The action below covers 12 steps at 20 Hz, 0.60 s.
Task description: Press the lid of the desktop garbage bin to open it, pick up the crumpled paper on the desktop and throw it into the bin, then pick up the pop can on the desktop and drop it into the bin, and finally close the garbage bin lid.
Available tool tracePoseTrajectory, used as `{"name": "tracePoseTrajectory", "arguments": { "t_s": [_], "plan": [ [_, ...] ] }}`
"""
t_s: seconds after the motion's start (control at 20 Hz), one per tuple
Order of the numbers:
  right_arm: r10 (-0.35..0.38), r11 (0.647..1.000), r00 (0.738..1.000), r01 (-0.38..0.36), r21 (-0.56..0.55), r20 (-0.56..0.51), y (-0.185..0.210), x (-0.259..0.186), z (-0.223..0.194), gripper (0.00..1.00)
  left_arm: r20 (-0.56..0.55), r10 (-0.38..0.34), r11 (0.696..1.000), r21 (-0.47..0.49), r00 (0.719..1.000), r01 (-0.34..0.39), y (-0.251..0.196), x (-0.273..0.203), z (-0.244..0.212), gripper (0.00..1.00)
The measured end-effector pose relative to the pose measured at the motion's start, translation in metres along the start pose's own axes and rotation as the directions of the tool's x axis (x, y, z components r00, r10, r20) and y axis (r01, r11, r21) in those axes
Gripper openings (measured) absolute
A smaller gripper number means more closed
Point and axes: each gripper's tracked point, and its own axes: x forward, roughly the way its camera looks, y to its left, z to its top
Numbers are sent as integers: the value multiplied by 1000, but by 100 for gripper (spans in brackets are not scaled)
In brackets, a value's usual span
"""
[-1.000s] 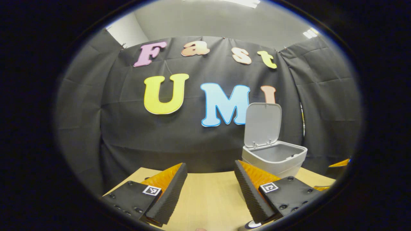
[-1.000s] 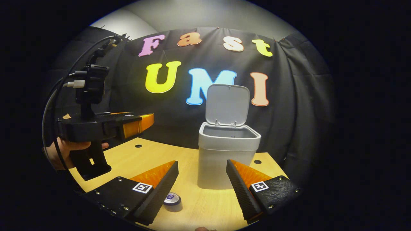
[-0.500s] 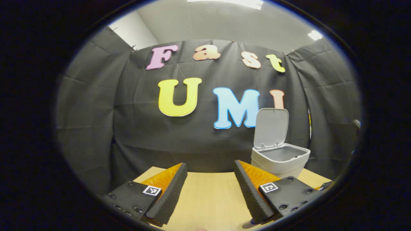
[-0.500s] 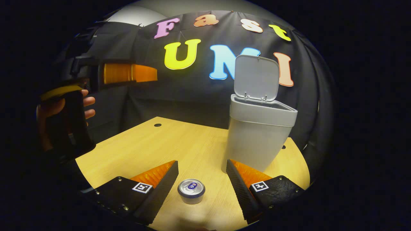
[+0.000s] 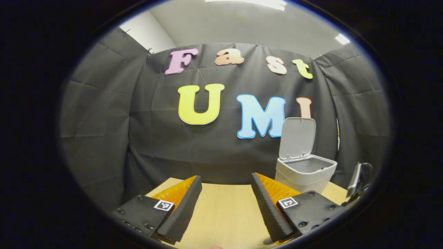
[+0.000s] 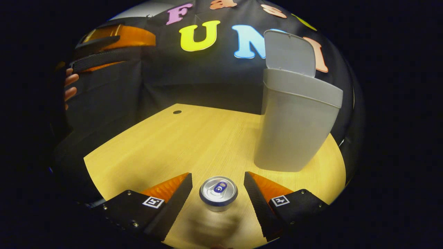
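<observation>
The bin at right has its lid up; no paper on the surface, maybe binned; the right claw is spread around the can at bottom middle; the left claw is spread, empty.

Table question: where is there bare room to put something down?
The wood between the small hole, the bin and the can is bare. It is crowded near the right gripper, whose open fingers flank the can.

One pop can on the counter. One garbage bin, one lid, raised. Two round holes in the counter top: one seen clearly, the second hidden here. Two grippers: right gripper, left gripper.
</observation>
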Motion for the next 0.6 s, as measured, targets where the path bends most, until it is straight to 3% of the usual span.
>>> {"name": "tracePoseTrajectory", "arguments": {
  "t_s": [0.1,0.2,0.4,0.5,0.6],
  "plan": [
    [4,1000,999,-4,-2,-43,0,7,-6,96,-1,-7,1000,-1,1000,7,-6,1,-2,100],
    [4,1000,997,-5,-8,-82,-3,14,-17,96,-10,-13,1000,-2,1000,13,-9,2,-5,94],
    [10,1000,992,-14,-26,-124,-2,17,-27,96,-21,-14,1000,-7,1000,14,-11,-1,-10,94],
    [-3,999,991,-3,-45,-134,-4,17,-31,96,-24,-7,1000,-9,1000,7,-9,-1,-10,100],
    [-13,998,991,5,-56,-136,-6,17,-35,91,-24,0,1000,-5,1000,0,-7,-1,-9,100]
  ]
}}
